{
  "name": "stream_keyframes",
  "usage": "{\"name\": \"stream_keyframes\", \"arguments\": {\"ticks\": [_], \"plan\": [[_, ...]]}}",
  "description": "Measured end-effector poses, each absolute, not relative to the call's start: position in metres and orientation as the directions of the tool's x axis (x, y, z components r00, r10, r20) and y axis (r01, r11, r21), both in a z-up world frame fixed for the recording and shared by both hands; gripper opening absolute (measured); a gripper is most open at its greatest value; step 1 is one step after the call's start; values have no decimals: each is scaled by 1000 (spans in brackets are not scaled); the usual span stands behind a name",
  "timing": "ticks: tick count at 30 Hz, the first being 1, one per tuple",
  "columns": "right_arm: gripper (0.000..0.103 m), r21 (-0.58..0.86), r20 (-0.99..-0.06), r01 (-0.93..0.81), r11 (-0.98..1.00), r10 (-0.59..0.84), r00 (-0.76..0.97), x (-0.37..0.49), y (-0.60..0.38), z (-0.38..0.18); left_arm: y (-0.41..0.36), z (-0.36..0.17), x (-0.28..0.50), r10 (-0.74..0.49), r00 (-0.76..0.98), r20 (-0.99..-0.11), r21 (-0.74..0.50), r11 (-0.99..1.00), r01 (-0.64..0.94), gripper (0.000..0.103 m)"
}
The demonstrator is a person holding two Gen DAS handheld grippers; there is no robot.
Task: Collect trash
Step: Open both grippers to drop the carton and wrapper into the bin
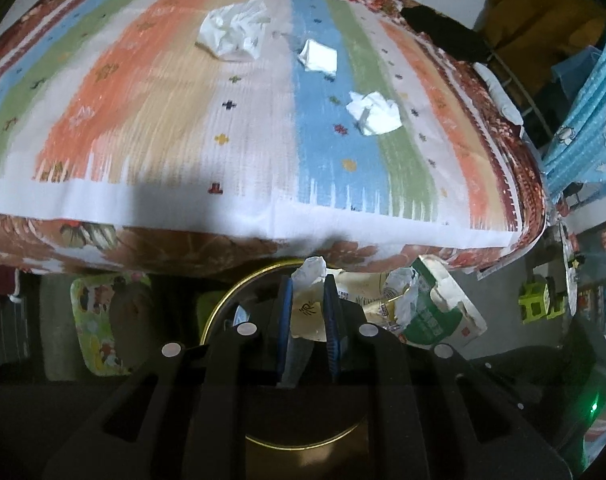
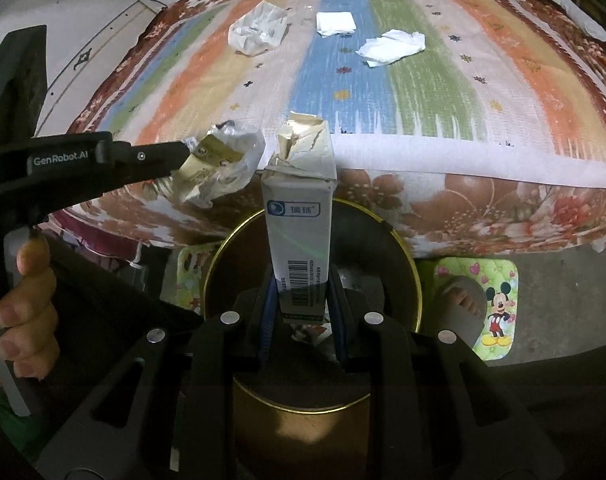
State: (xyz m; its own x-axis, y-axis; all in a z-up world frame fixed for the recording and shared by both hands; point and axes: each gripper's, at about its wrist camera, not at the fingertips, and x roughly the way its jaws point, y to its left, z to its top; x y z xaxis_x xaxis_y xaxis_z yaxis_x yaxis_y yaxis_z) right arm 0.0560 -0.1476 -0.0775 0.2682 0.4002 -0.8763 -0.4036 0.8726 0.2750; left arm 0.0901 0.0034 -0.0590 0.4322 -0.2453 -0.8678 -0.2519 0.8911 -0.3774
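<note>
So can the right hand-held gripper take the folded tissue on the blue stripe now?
Probably not yet: the right hand-held gripper is shut on a carton. The tissue lies uncovered.

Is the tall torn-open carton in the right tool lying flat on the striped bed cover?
No: the carton stands upright, clamped in the right tool above the round bin, short of the striped cover.

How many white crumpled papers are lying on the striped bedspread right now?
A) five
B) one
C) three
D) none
C: three separate white pieces lie on the bedspread: a large crumpled paper, a small folded paper and another crumpled paper; the other trash is held by the two tools above the round bin.
</note>
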Motion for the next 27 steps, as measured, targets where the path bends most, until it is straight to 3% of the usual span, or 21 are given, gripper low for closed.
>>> {"name": "stream_keyframes", "arguments": {"ticks": [7,17,20,22,27], "plan": [[23,255,-900,-384,887,363,241,61,-145,-92,3,-76,93,-193,349,-917,-307,900,-310,15],[23,241,-917,-355,903,332,222,69,-144,-104,4,-85,94,-223,319,-921,-326,890,-318,15],[24,257,-919,-348,902,339,202,70,-145,-107,7,-92,96,-249,297,-922,-346,875,-338,22],[32,264,-918,-338,903,343,197,72,-146,-108,8,-96,97,-269,289,-919,-362,865,-348,33],[36,266,-917,-349,898,348,196,72,-142,-108,11,-91,98,-263,311,-913,-368,860,-353,41]]}}
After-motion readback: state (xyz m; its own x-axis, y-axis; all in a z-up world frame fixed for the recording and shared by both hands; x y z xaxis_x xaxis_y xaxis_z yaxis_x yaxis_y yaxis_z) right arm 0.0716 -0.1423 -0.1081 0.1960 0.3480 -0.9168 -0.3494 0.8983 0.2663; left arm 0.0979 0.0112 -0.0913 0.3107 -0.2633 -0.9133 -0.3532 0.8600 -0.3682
